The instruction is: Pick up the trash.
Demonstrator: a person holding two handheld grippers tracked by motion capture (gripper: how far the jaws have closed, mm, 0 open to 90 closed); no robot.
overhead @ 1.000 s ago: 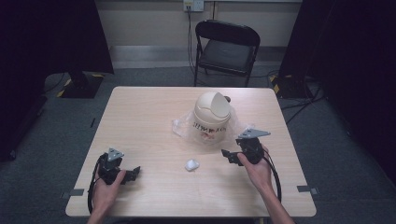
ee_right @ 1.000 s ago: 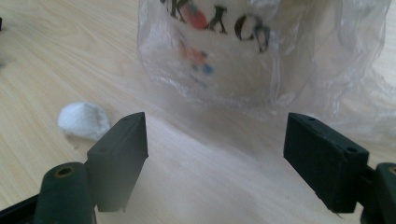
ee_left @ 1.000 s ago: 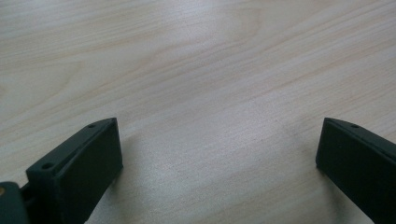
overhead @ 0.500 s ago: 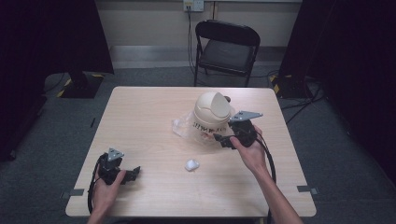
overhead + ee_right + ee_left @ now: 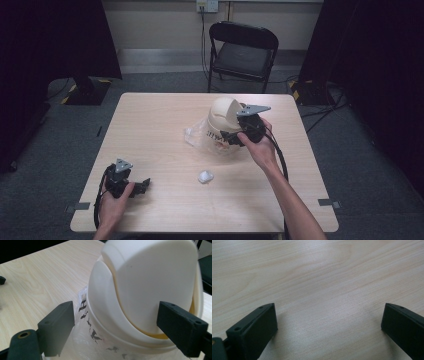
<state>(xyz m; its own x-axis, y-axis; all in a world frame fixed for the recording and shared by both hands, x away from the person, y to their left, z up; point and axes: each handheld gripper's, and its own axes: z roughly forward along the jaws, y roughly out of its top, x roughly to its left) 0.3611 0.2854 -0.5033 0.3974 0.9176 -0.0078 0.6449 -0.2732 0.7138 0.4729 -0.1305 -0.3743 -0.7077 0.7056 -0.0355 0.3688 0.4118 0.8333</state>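
Observation:
A small cream bin with a domed swing lid (image 5: 222, 120) stands on the wooden table (image 5: 150, 125), lined with a clear plastic bag (image 5: 195, 134) that has black print. My right gripper (image 5: 231, 138) is open and held against the bin's right side. In the right gripper view the bin lid (image 5: 152, 282) looms close, with the two jaws spread wide on either side of the dome and not touching it. A crumpled white wad (image 5: 205, 176) lies on the table in front of the bin. My left gripper (image 5: 145, 185) rests open near the front left corner, over bare wood (image 5: 324, 290).
A black folding chair (image 5: 242, 50) stands beyond the table's far edge. Cables trail from both grippers, and more lie on the grey floor at the right. Tape marks sit at the table's front corners.
My right gripper has travelled from the table's right side up and left to the bin, and now sits against the lid. The left gripper has stayed in place.

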